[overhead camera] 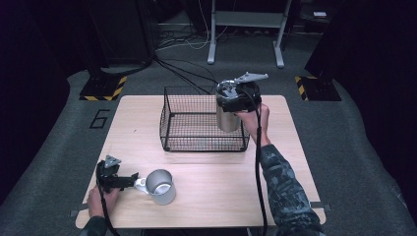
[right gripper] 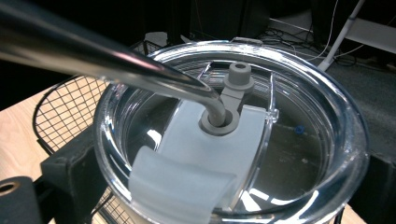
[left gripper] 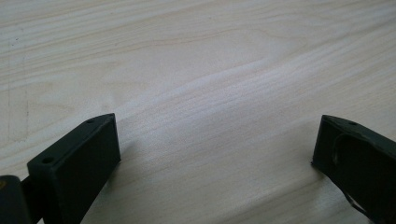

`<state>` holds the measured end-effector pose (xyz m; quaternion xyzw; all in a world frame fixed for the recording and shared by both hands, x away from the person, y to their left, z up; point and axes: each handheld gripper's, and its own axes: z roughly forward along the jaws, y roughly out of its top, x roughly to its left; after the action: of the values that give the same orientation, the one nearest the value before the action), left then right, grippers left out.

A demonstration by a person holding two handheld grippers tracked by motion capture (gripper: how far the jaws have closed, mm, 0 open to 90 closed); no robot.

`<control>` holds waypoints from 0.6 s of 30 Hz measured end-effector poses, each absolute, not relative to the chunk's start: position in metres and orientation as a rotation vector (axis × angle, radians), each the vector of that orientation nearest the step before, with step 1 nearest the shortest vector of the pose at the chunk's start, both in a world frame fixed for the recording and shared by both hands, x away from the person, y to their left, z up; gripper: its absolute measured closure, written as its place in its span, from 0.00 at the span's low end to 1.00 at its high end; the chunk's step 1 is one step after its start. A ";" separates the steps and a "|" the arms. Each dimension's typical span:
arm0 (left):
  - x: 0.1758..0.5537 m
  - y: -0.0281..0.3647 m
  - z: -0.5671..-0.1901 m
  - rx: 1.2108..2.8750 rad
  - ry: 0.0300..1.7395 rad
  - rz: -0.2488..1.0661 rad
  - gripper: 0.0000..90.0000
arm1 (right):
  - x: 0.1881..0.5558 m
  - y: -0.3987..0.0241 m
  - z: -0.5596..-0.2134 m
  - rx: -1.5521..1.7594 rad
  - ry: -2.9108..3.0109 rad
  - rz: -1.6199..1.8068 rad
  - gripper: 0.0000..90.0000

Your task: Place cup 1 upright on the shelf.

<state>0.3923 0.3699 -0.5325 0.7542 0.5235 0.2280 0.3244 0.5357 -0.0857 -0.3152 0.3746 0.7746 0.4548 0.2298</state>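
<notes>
Lower left of the high view: the left gripper (overhead camera: 129, 181) lies low at the near table edge, just beside the handle of a metal mug (overhead camera: 161, 186) standing upright on the wooden table (overhead camera: 206, 187). In the left gripper view its jaws stand wide apart with bare wood between them; nothing is held.

Centre right of the high view: the right gripper (overhead camera: 235, 101) holds a steel tumbler (overhead camera: 227, 118) upright at the right end of the wire basket (overhead camera: 179, 132), about level with the basket's rim. In the right gripper view the jaws are clamped on either side of the tumbler just below its clear lid (right gripper: 336, 121), through which a metal straw (right gripper: 93, 56) passes.

Judgement: the step in hand appears to be placing the tumbler in the basket. Whether its base clears the rim cannot be told. Recommended: keep it vertical, centre it inside the right wall, lower until seated, then release. The straw makes it top-heavy; tipping is the risk.
</notes>
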 end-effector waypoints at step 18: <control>0.392 0.370 -0.532 1.978 1.373 0.598 0.00 | 0.559 -0.082 -0.340 1.104 2.163 1.207 0.04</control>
<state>0.3923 0.3699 -0.5325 0.7542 0.5235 0.2279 0.3245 0.5593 -0.0818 -0.3402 0.3978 0.7793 0.4349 0.2129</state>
